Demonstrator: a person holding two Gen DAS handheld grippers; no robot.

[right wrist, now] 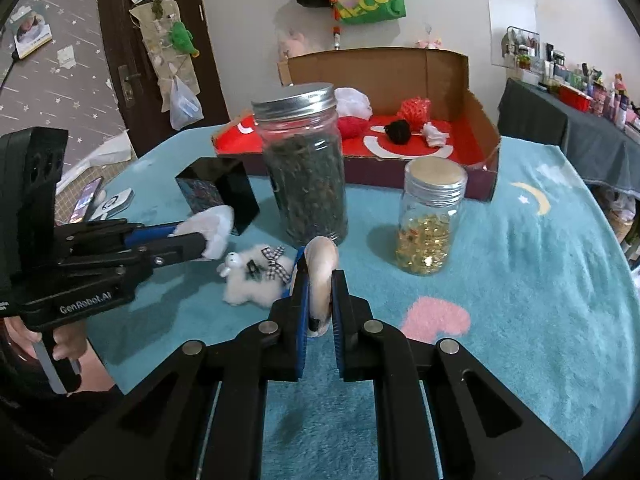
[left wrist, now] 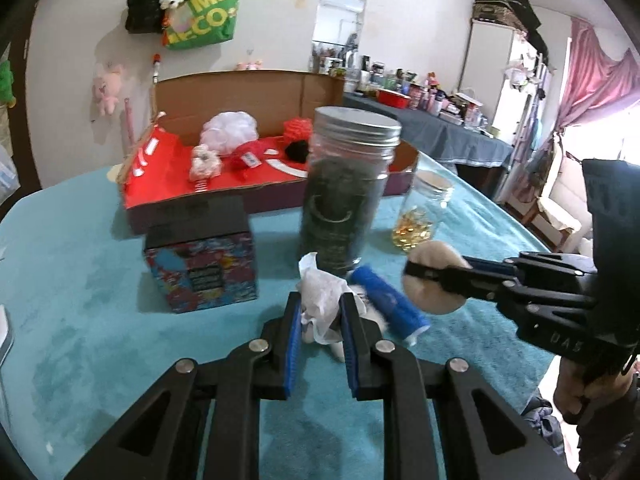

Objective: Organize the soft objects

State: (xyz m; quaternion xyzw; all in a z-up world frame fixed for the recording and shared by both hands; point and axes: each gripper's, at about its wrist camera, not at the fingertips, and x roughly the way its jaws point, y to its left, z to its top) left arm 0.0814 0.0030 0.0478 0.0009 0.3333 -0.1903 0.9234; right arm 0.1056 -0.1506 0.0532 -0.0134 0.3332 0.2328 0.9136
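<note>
My left gripper (left wrist: 321,305) is shut on a crumpled white soft piece (left wrist: 320,292), held just above the table. In the right wrist view that gripper (right wrist: 204,240) enters from the left with the white piece (right wrist: 218,226) at its tips. My right gripper (right wrist: 320,280) is shut on a round beige puff (right wrist: 322,268), pinched edge-on. The left wrist view shows this gripper (left wrist: 414,271) on the right, with the puff (left wrist: 434,282) in it. A white plush lamb (right wrist: 256,280) with a checked bow lies on the cloth between the two grippers. A blue ribbed roll (left wrist: 390,306) lies beside it.
An open cardboard box (right wrist: 476,120) with a red floor stands behind, holding a white mesh pouf (left wrist: 230,130), red pieces, a black pompom (right wrist: 398,131) and a small white plush. A tall jar of dark leaves (right wrist: 304,168), a small jar (right wrist: 430,224) and a black box (left wrist: 200,264) stand in front.
</note>
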